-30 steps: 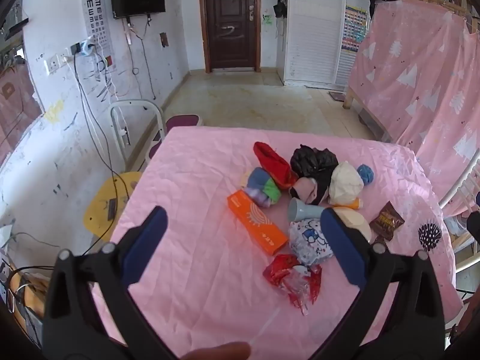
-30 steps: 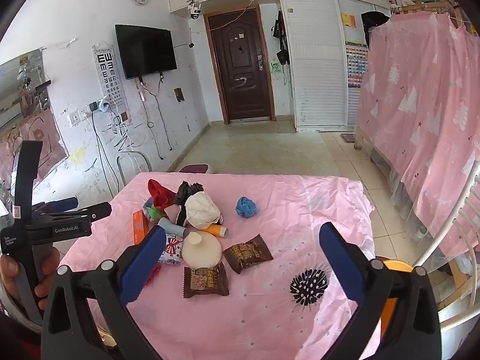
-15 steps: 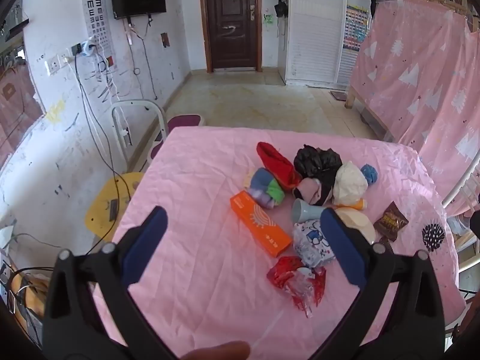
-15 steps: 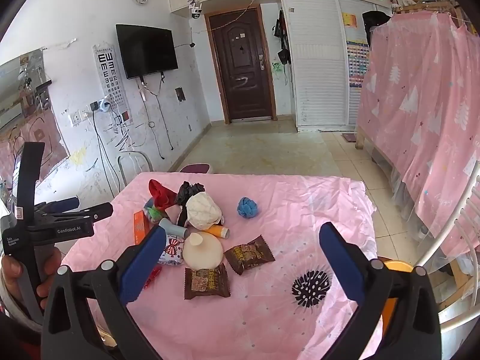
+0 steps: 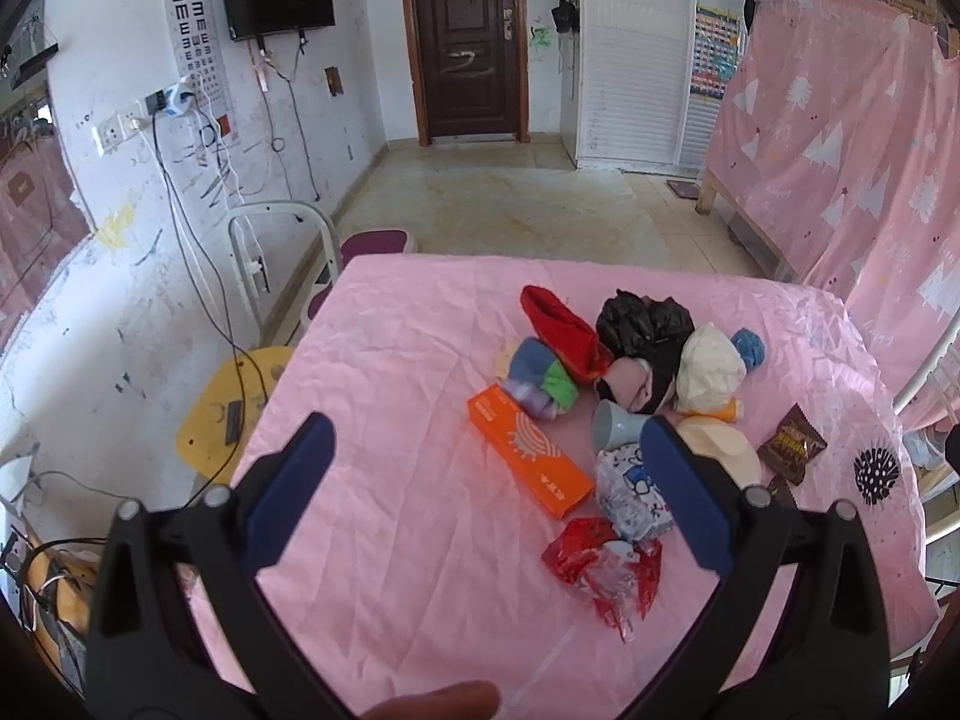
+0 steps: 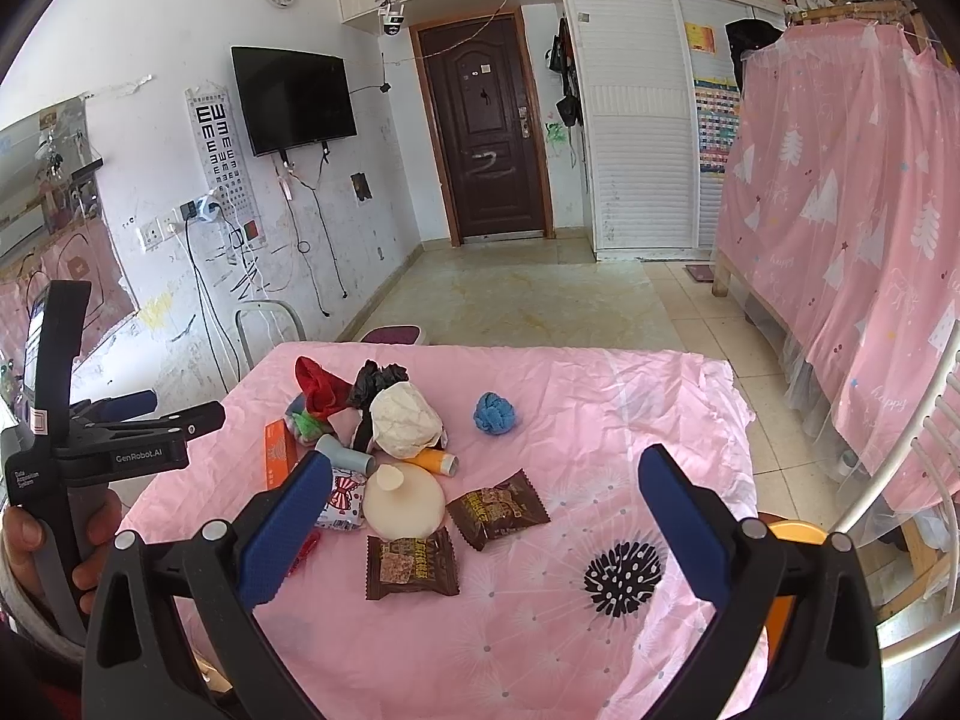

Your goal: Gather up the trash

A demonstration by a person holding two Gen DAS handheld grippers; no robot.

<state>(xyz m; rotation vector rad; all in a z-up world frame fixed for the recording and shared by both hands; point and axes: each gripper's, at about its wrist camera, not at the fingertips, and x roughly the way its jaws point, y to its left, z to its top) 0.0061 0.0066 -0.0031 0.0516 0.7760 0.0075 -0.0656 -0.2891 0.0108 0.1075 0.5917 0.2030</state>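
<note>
Hovering above the near edge of the pink-covered table (image 5: 390, 360), I hold both tools spread wide with nothing between the fingers: my left gripper (image 5: 486, 480) and my right gripper (image 6: 486, 516) are each empty. The trash sits ahead of them in one loose heap.

Just ahead of my left gripper, toward its right finger, lies a crumpled red wrapper (image 5: 606, 564), and beyond it a white printed packet (image 5: 624, 492) and an orange carton (image 5: 528, 459). I judge the wrappers very light, crinkly and slick, so I would pinch a bunched fold rather than a flat face. The carton looks stiff; across its narrow width seems the best hold.

Between my right gripper's fingers I see two brown snack packets (image 6: 413, 564) (image 6: 498, 507), flat on the cloth, likely to slide unless I catch a sealed end. Farther off are a black bag (image 6: 375, 381), a white crumpled wad (image 6: 402, 420) and a blue ball (image 6: 495, 413), all probably soft and easy to squeeze.

I see no bin in either view.
</note>
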